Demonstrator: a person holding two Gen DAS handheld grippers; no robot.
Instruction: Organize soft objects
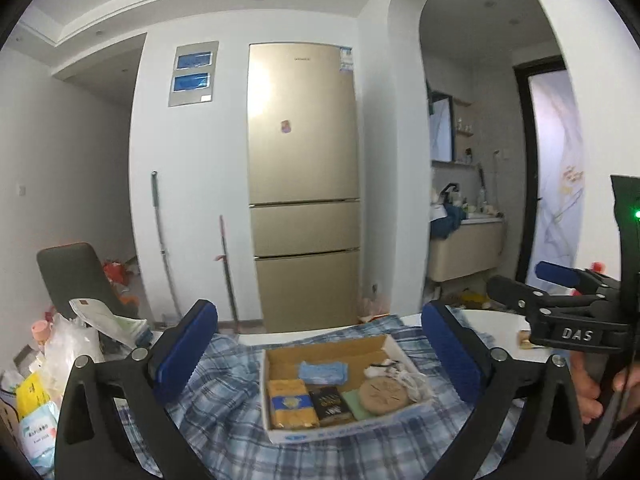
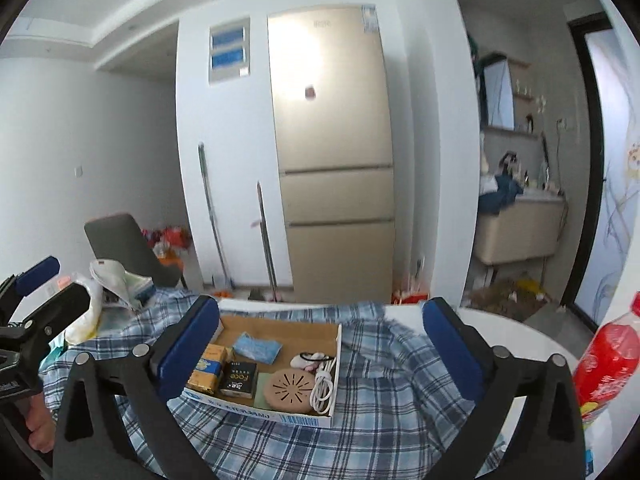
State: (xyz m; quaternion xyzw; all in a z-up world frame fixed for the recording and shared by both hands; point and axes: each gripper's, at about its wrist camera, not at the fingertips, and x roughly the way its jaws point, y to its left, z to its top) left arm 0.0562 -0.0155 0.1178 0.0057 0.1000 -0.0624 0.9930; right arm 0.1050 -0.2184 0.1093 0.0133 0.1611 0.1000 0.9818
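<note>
A blue plaid cloth (image 1: 224,380) (image 2: 384,376) lies rumpled across the table. On it sits an open cardboard box (image 1: 276,364) (image 2: 276,326) holding a yellow tissue pack (image 1: 292,404), a black pack (image 2: 239,378), a folded blue cloth (image 1: 323,372) (image 2: 257,346), a round tan disc (image 2: 290,390) and a white cable (image 2: 323,386). My left gripper (image 1: 320,320) hangs open above and short of the box, nothing between its blue pads. My right gripper (image 2: 322,308) is open too, beside the left one and empty. Each shows in the other's view: right gripper (image 1: 528,280), left gripper (image 2: 60,284).
A red bottle (image 2: 604,364) stands at the table's right edge. Bags and tissue packs (image 1: 40,392) pile up on the left. A grey chair (image 1: 76,276) stands behind them. A gold fridge (image 1: 304,184) and two mop handles stand beyond the white table (image 2: 520,332).
</note>
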